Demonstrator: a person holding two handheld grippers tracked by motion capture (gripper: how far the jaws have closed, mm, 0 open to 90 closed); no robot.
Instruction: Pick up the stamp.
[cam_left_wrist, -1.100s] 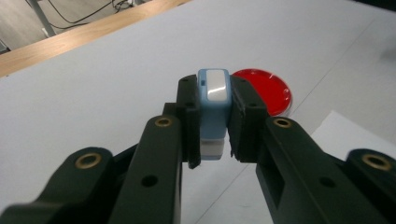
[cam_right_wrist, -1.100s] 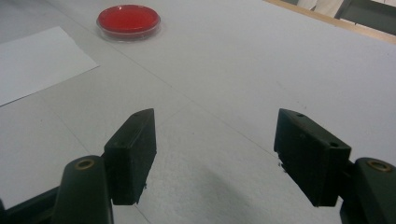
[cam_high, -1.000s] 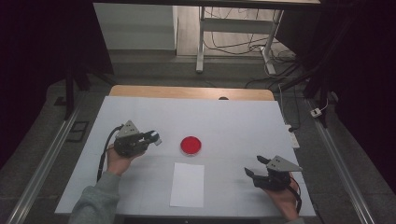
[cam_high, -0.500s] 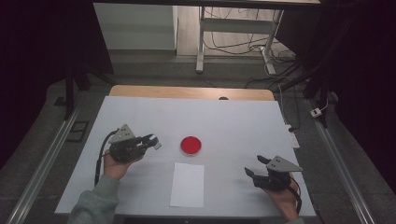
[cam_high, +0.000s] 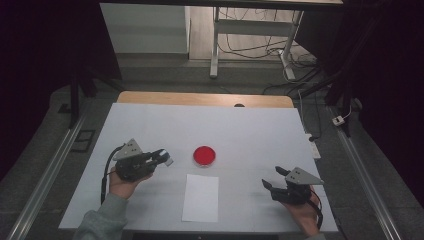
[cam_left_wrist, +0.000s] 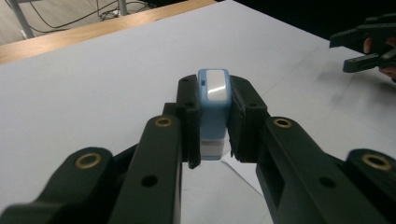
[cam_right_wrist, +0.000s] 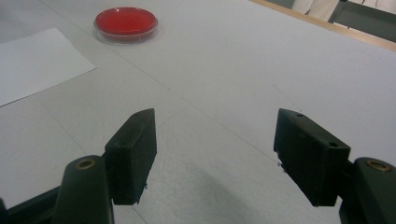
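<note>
Stamp: small blue-and-white stamp (cam_left_wrist: 213, 109) sits clamped between the left gripper (cam_high: 161, 158) jaws, held above the table (cam_high: 240, 125), left of the red dish (cam_high: 204, 155).
Left grip: pads squeeze both flanks, stamp upright in the left gripper view, white base pointing down.
Right gripper (cam_high: 274, 178): jaws spread wide, nothing between them, parked low near the table's right front.
Paper (cam_high: 201, 197): white sheet lies flat, just in front of the dish.
Step, as I read it: carry the stamp to the ink dish, keep it level, press squarely, then onto the paper.
Care: hold the squeeze steady so it doesn't twist.
Change: left hand has drifted leftward, away from the dish; right hand unmoved.
</note>
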